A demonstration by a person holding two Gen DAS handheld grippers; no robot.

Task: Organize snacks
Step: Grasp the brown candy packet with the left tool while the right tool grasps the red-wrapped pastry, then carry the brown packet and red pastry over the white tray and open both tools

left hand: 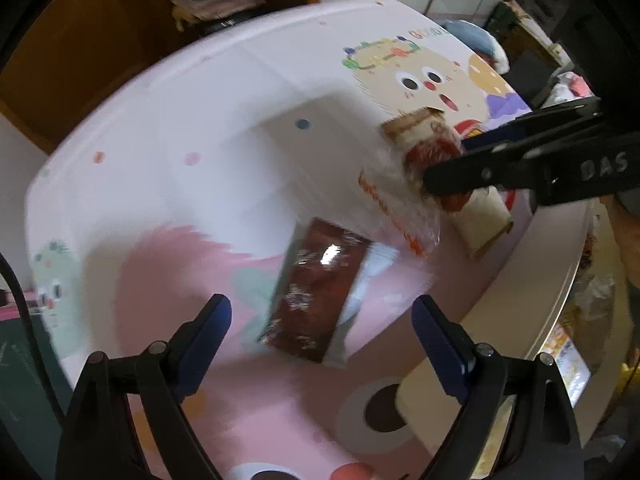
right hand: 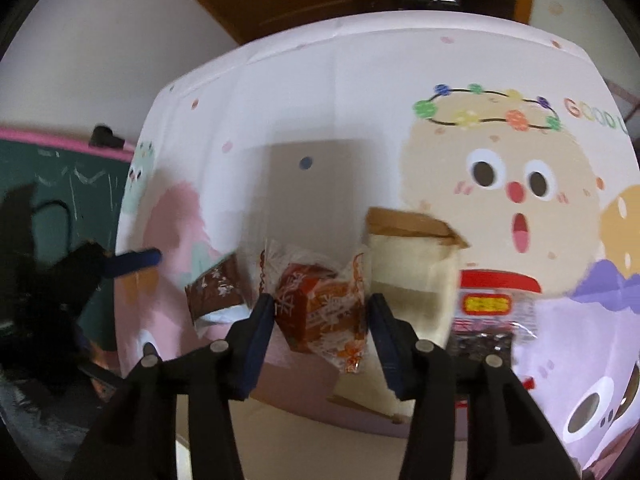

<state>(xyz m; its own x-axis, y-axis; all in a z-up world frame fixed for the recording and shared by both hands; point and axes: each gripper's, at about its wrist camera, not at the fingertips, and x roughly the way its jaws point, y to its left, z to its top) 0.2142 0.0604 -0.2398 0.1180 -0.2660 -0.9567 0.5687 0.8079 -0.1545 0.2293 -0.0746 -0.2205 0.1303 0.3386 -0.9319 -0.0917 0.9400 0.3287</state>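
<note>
My right claw (right hand: 322, 316) grips an orange-red snack packet (right hand: 320, 312) beside the open cardboard box (right hand: 412, 272); my left claw (left hand: 322, 328) hangs wide open, empty, over a brown packet (left hand: 316, 288) near the counter (left hand: 180, 100) edge.

Brown snack packet (right hand: 216, 286) lies on the tablecloth (right hand: 340, 100) — left of the red packet (right hand: 320, 312); the box (right hand: 412, 268) is right.

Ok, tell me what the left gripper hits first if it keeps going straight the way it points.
Most likely the brown-wrapped snack lying on the tablecloth: it sits centred between the left gripper's open jaws, though blur leaves the remaining depth unclear.
</note>
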